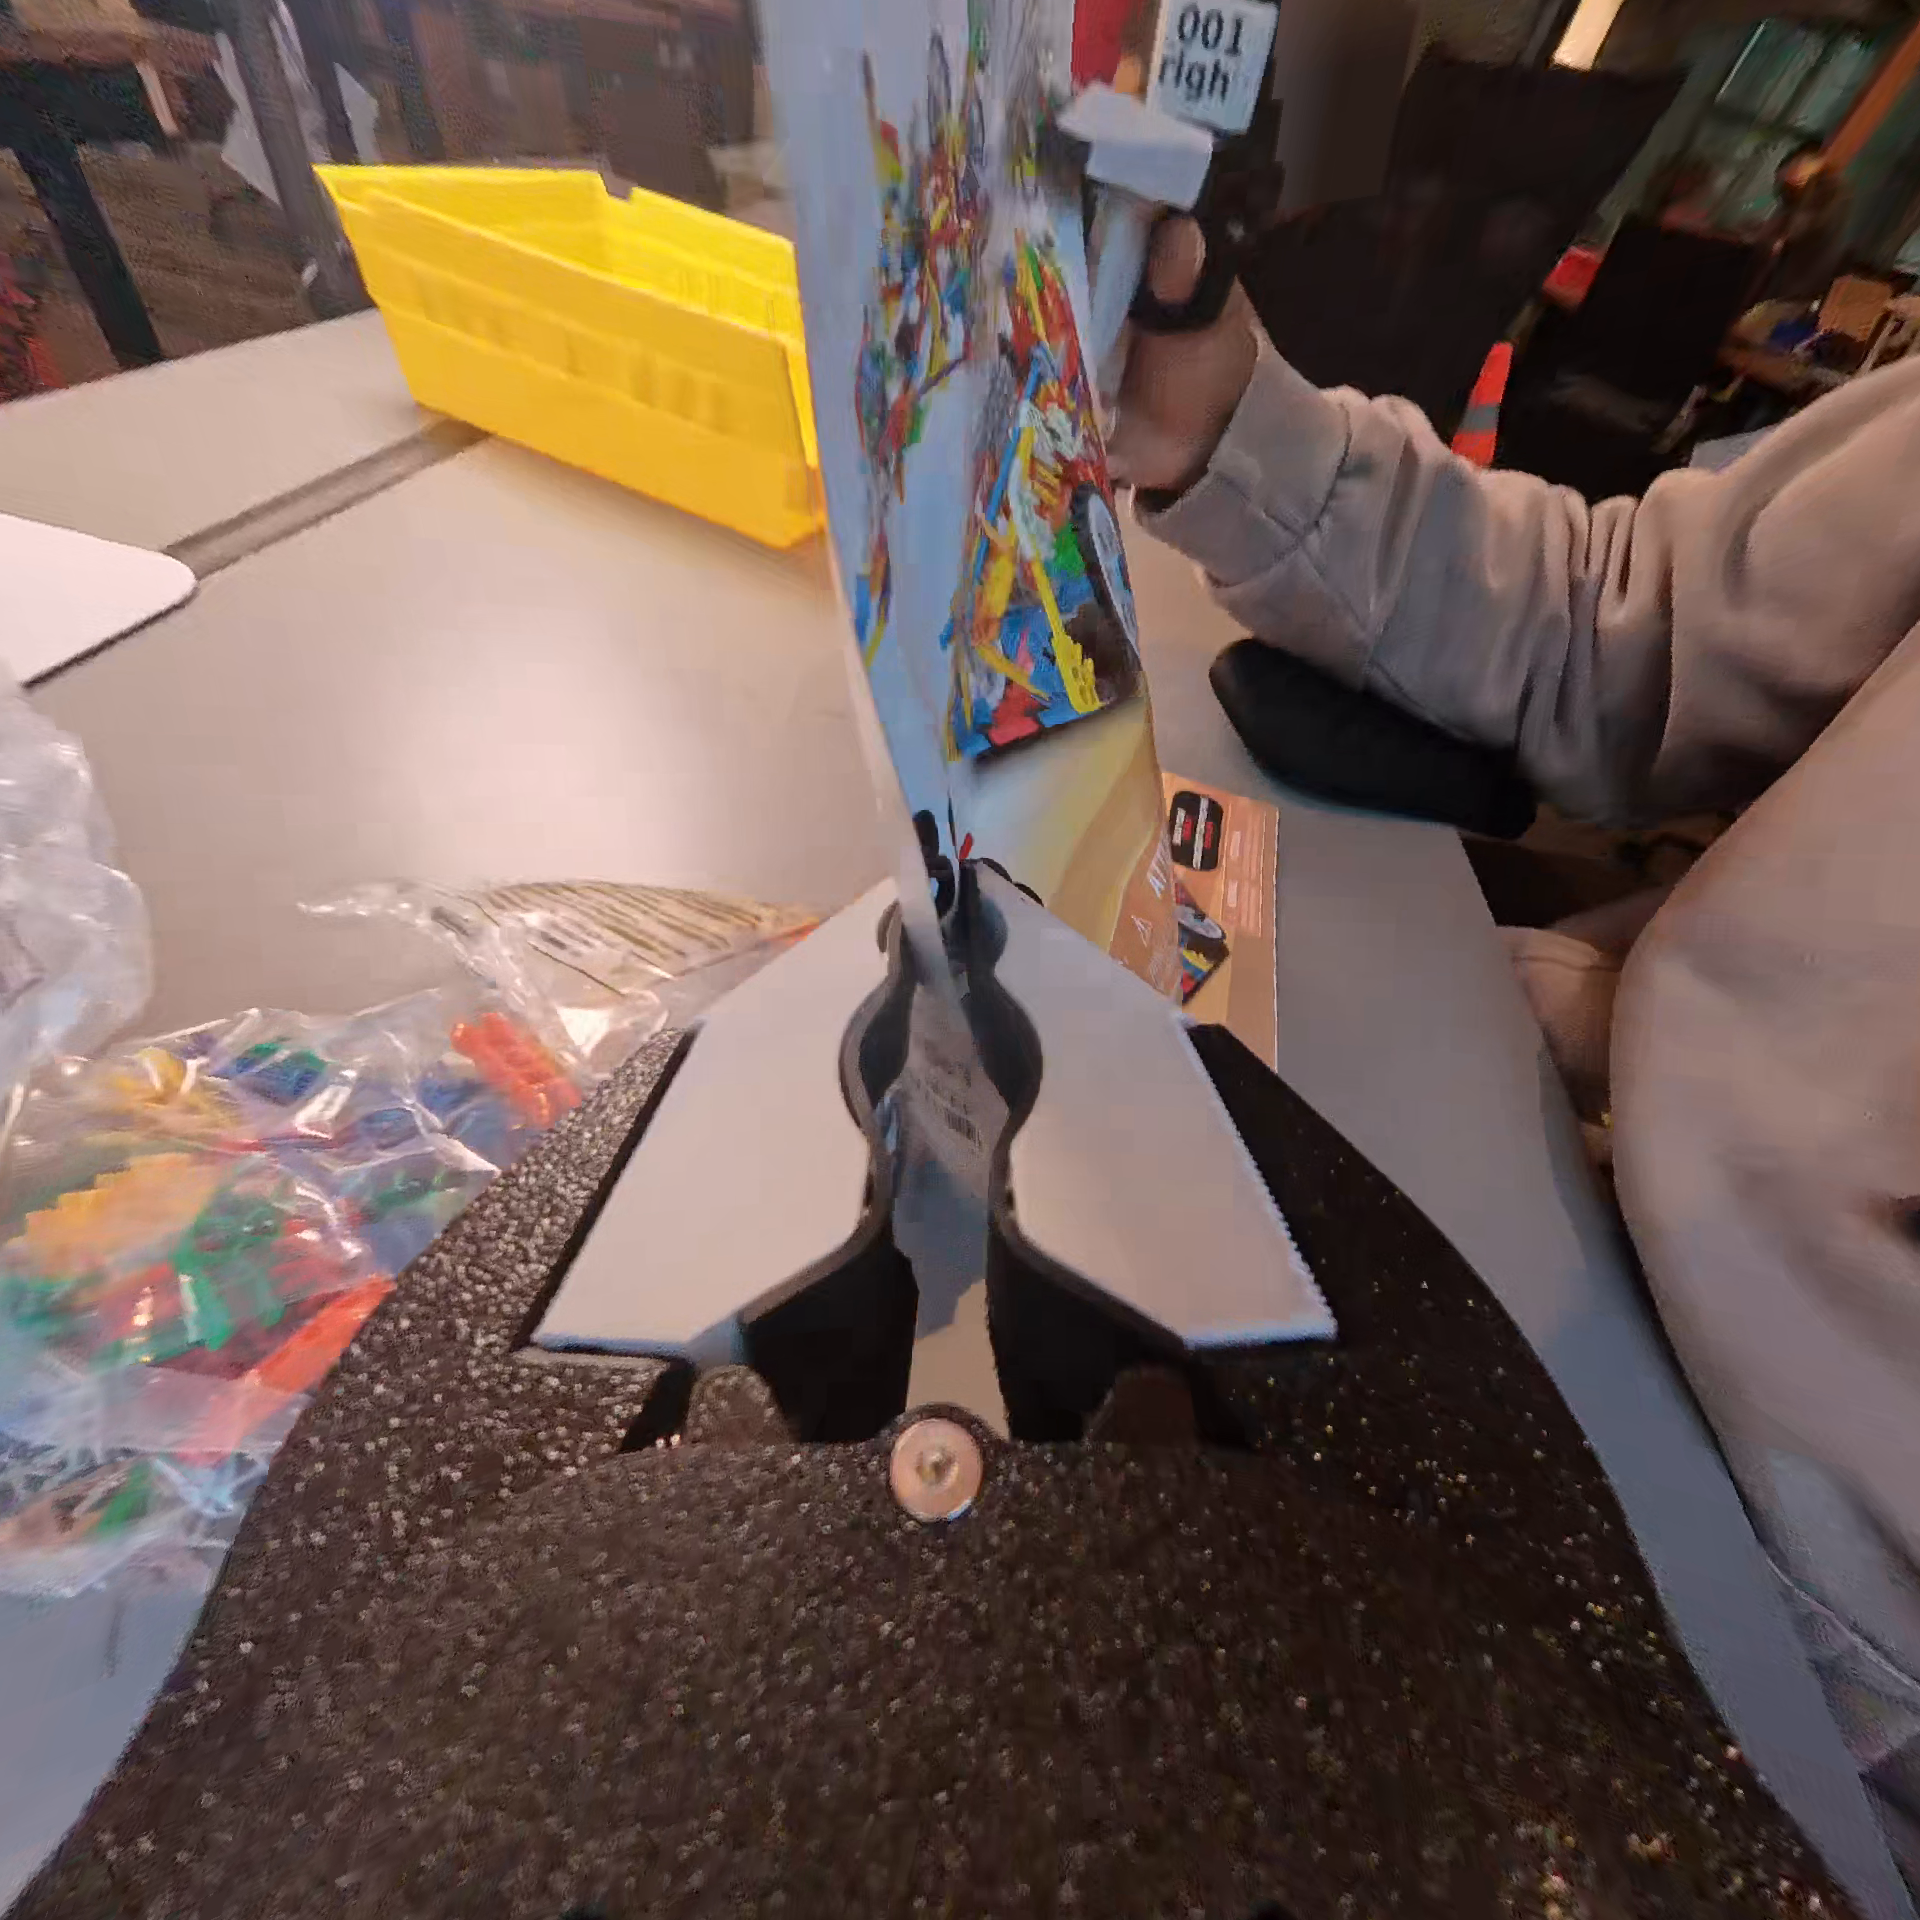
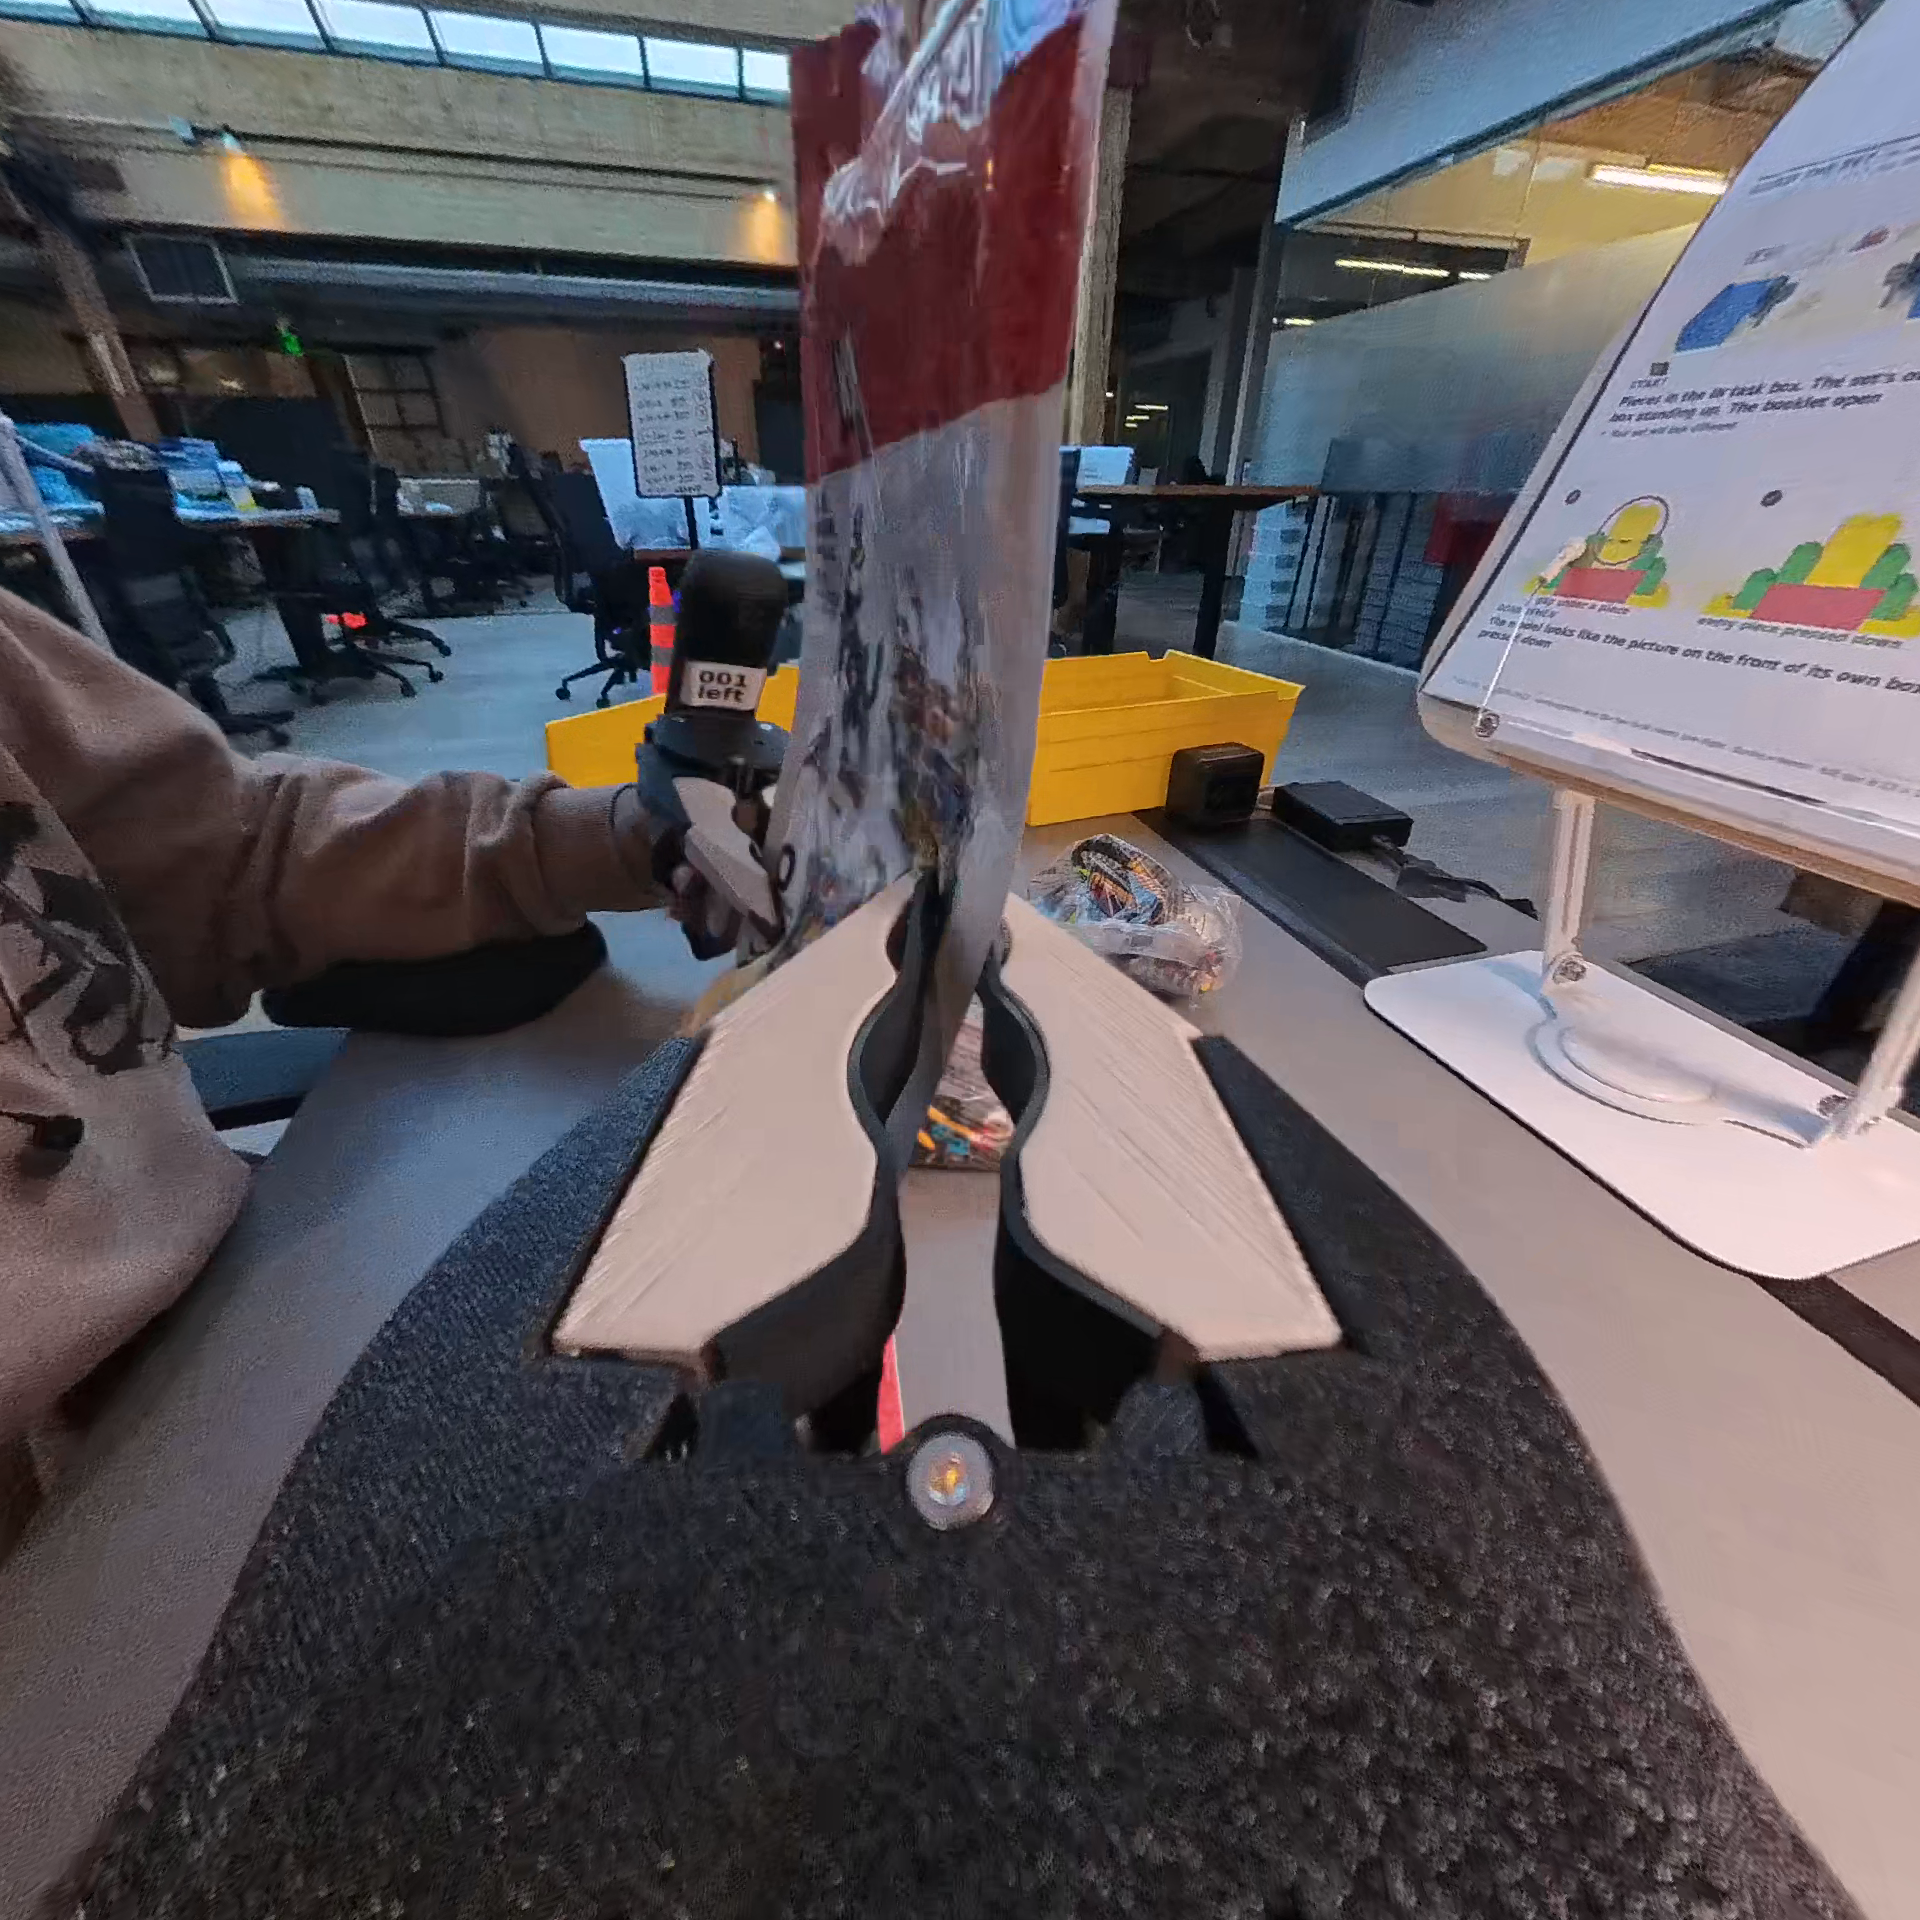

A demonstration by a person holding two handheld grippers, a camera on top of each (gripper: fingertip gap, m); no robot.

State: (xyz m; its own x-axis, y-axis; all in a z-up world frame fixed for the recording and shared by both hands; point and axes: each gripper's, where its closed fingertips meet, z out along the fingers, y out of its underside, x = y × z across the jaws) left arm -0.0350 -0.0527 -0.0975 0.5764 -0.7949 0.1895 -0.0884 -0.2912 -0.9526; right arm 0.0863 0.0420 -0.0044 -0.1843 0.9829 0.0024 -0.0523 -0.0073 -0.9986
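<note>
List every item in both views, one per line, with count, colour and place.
printed sheet: one, multicoloured picture with a red top, held upright above the table, pinched at separate spots by both tools
yellow bin: one, yellow, on the table behind the sheet
bags of bricks: at least two, clear plastic with mixed-colour pieces, on the table
instruction stand: one, white, with an illustrated page, at the table's right edge
small black boxes: two, black, on a dark strip beside the bin
black pad: one, black, under the right forearm
table: one, grey
left tool: one, white fingers with black pads, shut on the sheet
right tool: one, same build, shut on the sheet
sleeves: two, beige
</note>
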